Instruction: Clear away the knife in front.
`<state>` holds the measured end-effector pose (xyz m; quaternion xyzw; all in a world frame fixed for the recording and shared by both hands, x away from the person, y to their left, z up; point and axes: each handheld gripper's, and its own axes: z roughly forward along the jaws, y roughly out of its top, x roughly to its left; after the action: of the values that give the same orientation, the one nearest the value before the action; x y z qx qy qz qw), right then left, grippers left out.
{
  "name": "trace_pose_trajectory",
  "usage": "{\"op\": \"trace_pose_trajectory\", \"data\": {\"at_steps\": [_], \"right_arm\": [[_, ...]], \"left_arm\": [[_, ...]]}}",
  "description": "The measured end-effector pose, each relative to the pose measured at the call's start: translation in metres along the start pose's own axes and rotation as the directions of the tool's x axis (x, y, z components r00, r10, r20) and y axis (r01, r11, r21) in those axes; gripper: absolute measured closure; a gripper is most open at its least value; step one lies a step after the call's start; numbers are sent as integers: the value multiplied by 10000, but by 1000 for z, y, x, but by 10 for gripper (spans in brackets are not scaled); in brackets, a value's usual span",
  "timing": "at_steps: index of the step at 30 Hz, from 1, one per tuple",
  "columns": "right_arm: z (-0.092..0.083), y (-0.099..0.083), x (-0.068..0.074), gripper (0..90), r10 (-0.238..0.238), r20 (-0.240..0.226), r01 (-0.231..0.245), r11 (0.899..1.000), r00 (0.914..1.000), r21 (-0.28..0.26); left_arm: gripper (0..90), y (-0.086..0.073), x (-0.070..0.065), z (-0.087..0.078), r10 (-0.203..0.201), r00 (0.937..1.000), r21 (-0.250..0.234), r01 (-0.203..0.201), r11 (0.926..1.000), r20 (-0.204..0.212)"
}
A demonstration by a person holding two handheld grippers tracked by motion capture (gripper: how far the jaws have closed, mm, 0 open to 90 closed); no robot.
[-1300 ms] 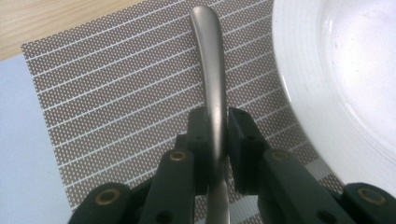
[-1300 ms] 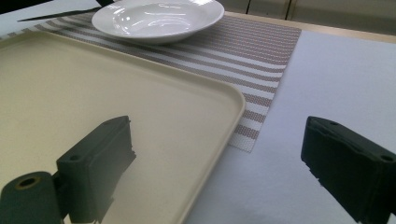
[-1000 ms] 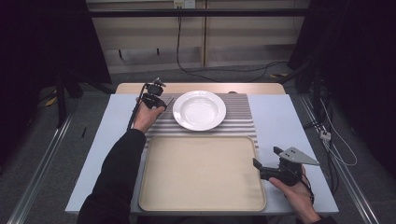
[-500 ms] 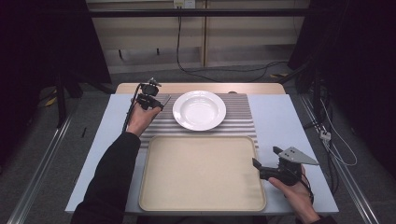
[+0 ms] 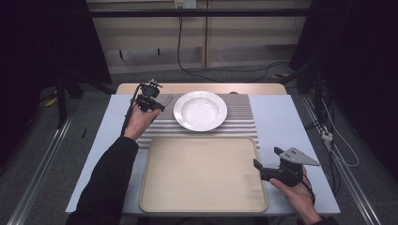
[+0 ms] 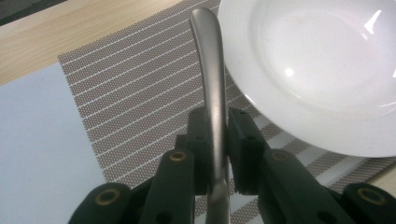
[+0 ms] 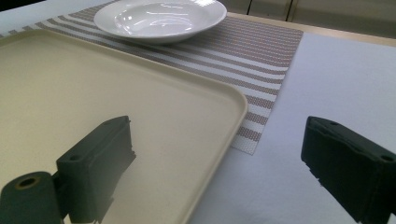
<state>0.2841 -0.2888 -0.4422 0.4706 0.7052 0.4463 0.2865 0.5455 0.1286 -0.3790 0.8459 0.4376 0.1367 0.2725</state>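
Note:
My left gripper point(image 5: 158, 104) hangs over the left part of the striped placemat point(image 5: 239, 124), just left of the white deep plate point(image 5: 200, 110). It is shut on the handle of a metal utensil point(image 6: 208, 60), which points past the jaws toward the plate's rim point(image 6: 261, 100). The utensil's other end is hidden below the jaws. In the high view the handle point(image 5: 167, 100) shows as a thin sliver. My right gripper point(image 5: 267, 157) is open at the right edge of the beige tray point(image 5: 202, 173), one jaw above the tray point(image 7: 93, 93) and the other above the table, nothing between them.
The plate point(image 7: 159, 16) is empty and sits mid-placemat beyond the tray. The pale table top point(image 5: 281, 117) lies bare to the right of the placemat. A wooden strip point(image 5: 202, 87) runs along the far edge, with cables on the floor behind.
My left gripper has risen a little and drifted slightly left, carrying the utensil. The right gripper has kept still.

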Motion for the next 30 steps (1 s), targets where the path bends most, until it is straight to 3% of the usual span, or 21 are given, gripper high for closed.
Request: {"op": "trace_pose_trajectory", "data": {"at_steps": [6,9,14,19,24,30], "right_arm": [[0,0,0,88,5,27,-4,10000,10000,-7],[0,0,0,88,-19,27,19,10000,10000,-5],[0,0,1,88,-35,29,35,10000,10000,-20],[-1,0,0,88,-25,43,25,10000,10000,-22],[0,0,0,88,-24,41,24,10000,10000,-8],[-1,0,1,88,-23,41,23,10000,10000,-7]], "left_arm": [[798,-4,-10,-8,153,9998,-49,-153,9999,119],[797,-7,-14,-13,201,9994,-343,-192,9992,273],[797,-12,-24,-20,565,9980,-397,-553,9977,276],[798,-16,-30,-25,542,9976,-557,-517,9971,437],[797,-21,-37,-28,896,9950,-410,-878,9953,441],[797,-30,-45,-30,1038,9931,-357,-1020,9941,539]]}}
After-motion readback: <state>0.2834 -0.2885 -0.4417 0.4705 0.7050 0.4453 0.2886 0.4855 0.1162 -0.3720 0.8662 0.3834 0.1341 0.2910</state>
